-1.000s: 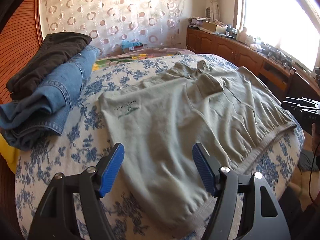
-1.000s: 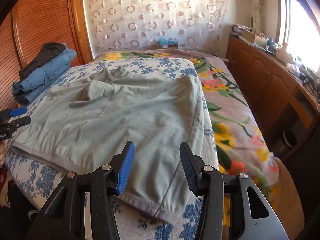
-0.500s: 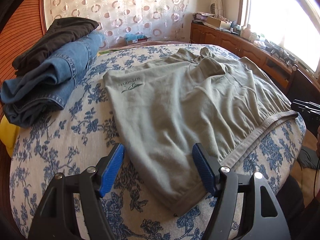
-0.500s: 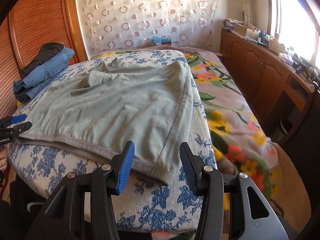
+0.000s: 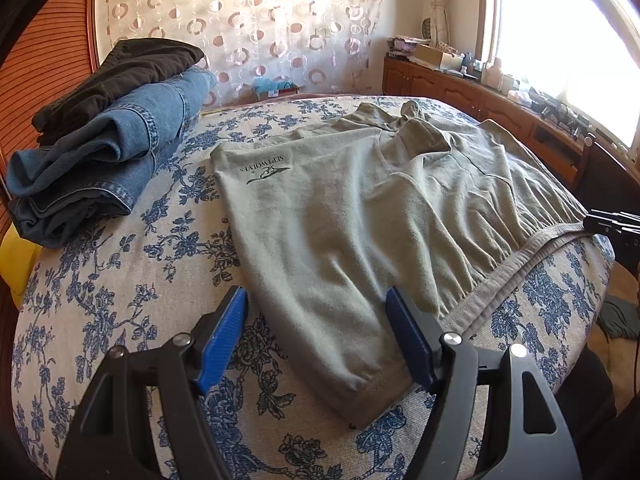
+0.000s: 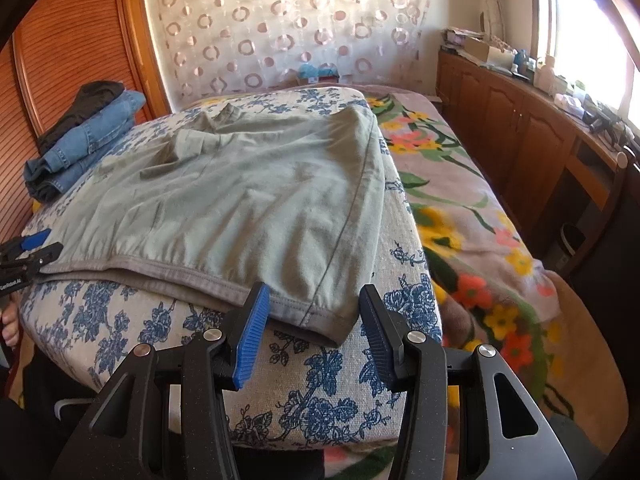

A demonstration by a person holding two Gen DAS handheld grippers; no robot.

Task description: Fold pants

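Left wrist view, bottom of frame: left gripper [image 5: 316,336], black frame with blue ribbed pads, fingers spread wide and pinching nothing, one pad on either side of the near corner of the pale grey-green cotton pants [image 5: 360,216]. Pants lie flat across the centre of the frame on the blue-floral quilted bed cover [image 5: 120,280], elastic waistband running toward the right edge, a small dark printed logo toward the upper left of the cloth, some bunching at the far end. Right wrist view, bottom of frame: right gripper [image 6: 312,328], same make, fingers spread less widely, empty, flanking the other near corner of the waistband where it hangs at the bed edge. Left gripper's tip shows at the left edge of this view, beside the waistband. Further back, upper left in both views: folded blue denim jeans [image 5: 104,152] with a folded black garment [image 5: 120,68] stacked on top. Beyond, a circle-patterned curtain [image 5: 240,20] and wooden cabinets [image 6: 520,128] under a bright window. Step in hand, by judgement: positioning on both waistband corners before the first fold. Next move calls for lowering, pinching each corner, then lifting together.
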